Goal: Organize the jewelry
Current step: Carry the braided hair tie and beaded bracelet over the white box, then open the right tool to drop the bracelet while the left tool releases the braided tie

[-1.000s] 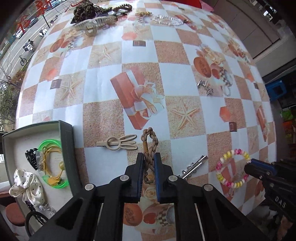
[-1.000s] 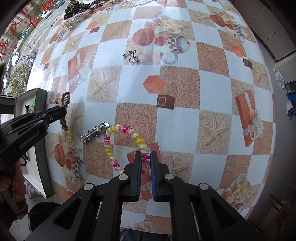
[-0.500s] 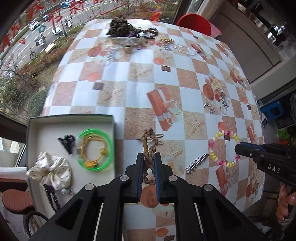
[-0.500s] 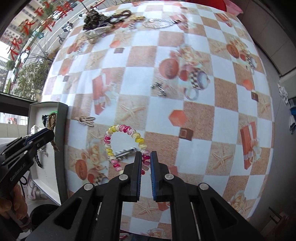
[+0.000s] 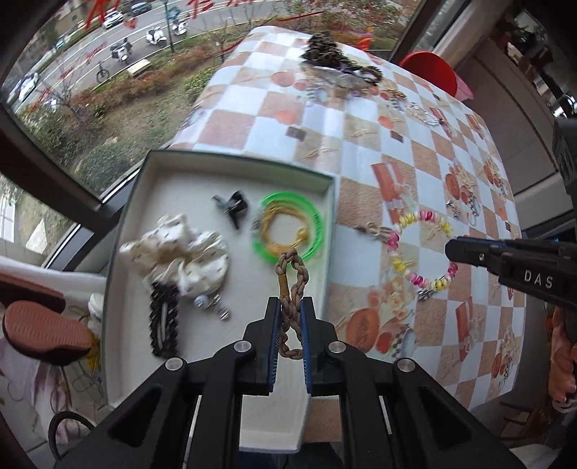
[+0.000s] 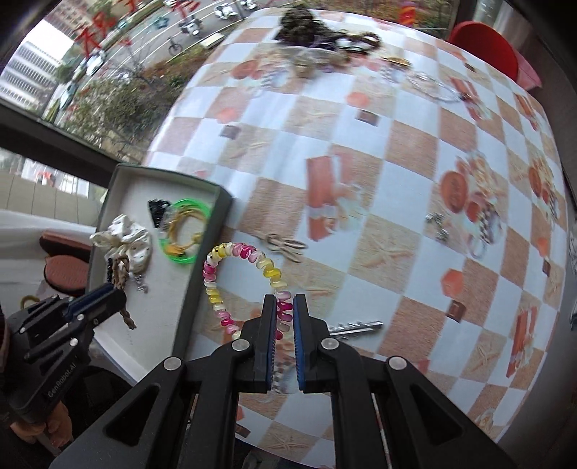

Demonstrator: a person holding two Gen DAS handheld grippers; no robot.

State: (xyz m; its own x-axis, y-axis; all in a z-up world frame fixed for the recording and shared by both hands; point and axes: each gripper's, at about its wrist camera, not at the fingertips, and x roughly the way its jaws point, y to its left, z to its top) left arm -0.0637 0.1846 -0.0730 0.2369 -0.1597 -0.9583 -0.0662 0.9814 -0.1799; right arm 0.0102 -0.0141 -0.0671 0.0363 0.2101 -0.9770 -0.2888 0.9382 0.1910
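My left gripper (image 5: 290, 310) is shut on a brown braided cord (image 5: 290, 277) and holds it in the air above the open box (image 5: 230, 167) at the table's left edge. The box holds a green bangle (image 5: 310, 213), a white scrunchie (image 5: 176, 252), a black clip (image 5: 230, 207) and a black beaded piece (image 5: 164, 324). My right gripper (image 6: 285, 310) is shut on a pink and yellow spiral bracelet (image 6: 216, 288) and holds it raised just right of the box (image 6: 180, 184). The left gripper with its cord also shows in the right wrist view (image 6: 108, 294).
A beige hair clip (image 6: 285, 245) and a silver toothed clip (image 6: 357, 326) lie on the checkered tablecloth (image 6: 396, 144) near the box. A pile of dark jewelry (image 6: 317, 29) sits at the far edge. A small silver piece (image 6: 438, 225) lies right of centre.
Both grippers rose and moved left with their loads. The left gripper now hangs the braided cord over the box. The right gripper brought the bracelet up beside the box's right wall.
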